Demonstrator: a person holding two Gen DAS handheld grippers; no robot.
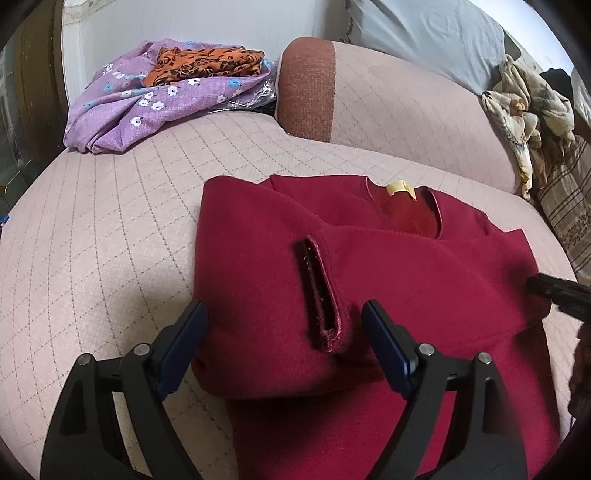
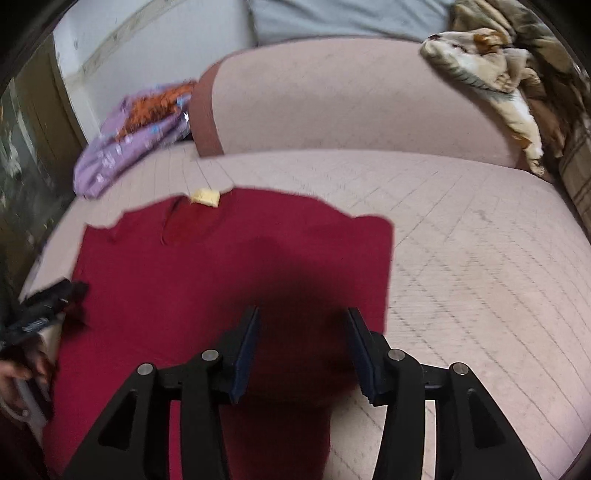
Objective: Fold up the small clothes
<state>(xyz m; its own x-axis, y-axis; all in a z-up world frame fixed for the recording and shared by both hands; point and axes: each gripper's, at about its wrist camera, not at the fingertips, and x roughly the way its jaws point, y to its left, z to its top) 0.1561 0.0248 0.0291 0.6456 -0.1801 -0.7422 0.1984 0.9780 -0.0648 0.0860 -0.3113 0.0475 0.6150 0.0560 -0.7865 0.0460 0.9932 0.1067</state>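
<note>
A dark red top [image 1: 369, 266] lies flat on the pink quilted sofa seat [image 1: 110, 229], neck with a yellow label [image 1: 400, 188] at the far end. Both sleeves are folded in over the body; a sleeve cuff [image 1: 319, 295] lies on top. My left gripper [image 1: 284, 321] is open and empty, just above the cuff at the top's left side. In the right wrist view the top [image 2: 184, 280] fills the left and middle. My right gripper [image 2: 303, 325] is open and empty above the top's right part. The left gripper's tip shows at the left edge [image 2: 48, 306].
A pile of purple flowered and orange patterned cloth [image 1: 166, 92] lies at the far left of the seat. The sofa backrest [image 1: 406, 103] rises behind. A crumpled beige printed cloth [image 1: 528, 110] and a grey pillow [image 1: 424, 33] are at the back right.
</note>
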